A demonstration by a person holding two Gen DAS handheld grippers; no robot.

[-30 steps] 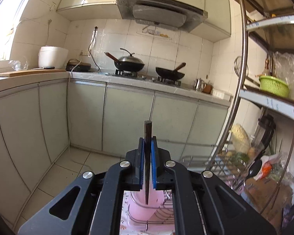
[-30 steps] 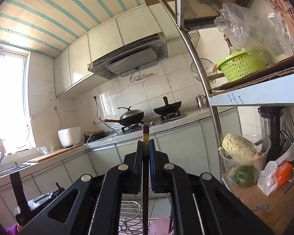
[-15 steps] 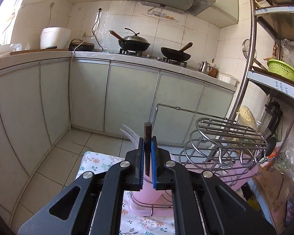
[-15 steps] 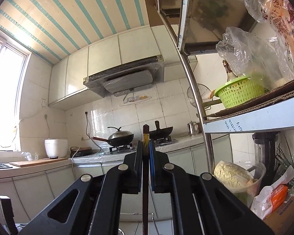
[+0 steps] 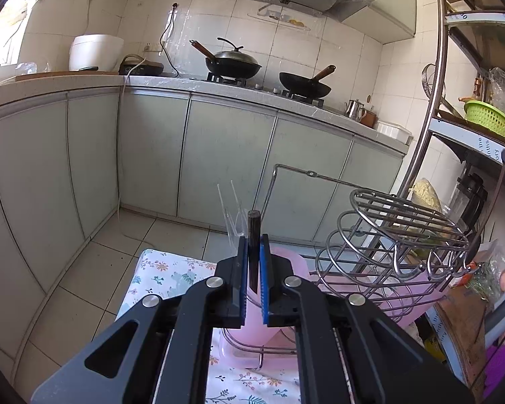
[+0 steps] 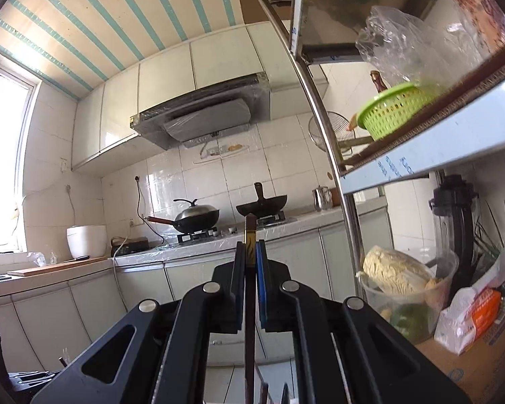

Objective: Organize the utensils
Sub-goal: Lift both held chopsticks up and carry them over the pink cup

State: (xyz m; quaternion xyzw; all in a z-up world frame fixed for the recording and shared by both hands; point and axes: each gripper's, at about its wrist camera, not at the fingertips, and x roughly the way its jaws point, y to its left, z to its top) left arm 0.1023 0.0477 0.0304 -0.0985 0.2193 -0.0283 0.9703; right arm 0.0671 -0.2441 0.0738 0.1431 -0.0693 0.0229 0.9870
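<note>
A: What's nearest in the left wrist view?

B: The left gripper (image 5: 253, 281), matte black plastic with blue ribbed pads, at bottom centre. Its jaws are pressed tight on a dark wooden chopstick (image 5: 253, 252), round-ended, standing upright with its tip poking above the pads.

A: And just beyond it?

B: A translucent pink plastic tub (image 5: 286, 269) inside a chrome wire dish rack (image 5: 397, 235) of looping rings, both on a floral-print tablecloth (image 5: 165, 276) at lower centre. Clear plastic utensils (image 5: 234, 215) rise behind the chopstick.

A: Farther back?

B: Pale green cabinet doors under a speckled stone counter (image 5: 151, 82), with a lidded black wok (image 5: 232, 62), a second black wok with a wooden handle (image 5: 306, 84), and a white rice cooker (image 5: 96, 52) at upper left.

A: The right wrist view?

B: The right gripper (image 6: 250, 262), same black build, is clamped on a slender dark brown chopstick with a gold patterned band (image 6: 250, 252), running upright from the bottom edge to above the pads. At right, a cabbage sits in a clear plastic tub (image 6: 410, 289); a lime-green mesh basket (image 6: 390, 114) rests on a steel shelf at upper right.
</note>
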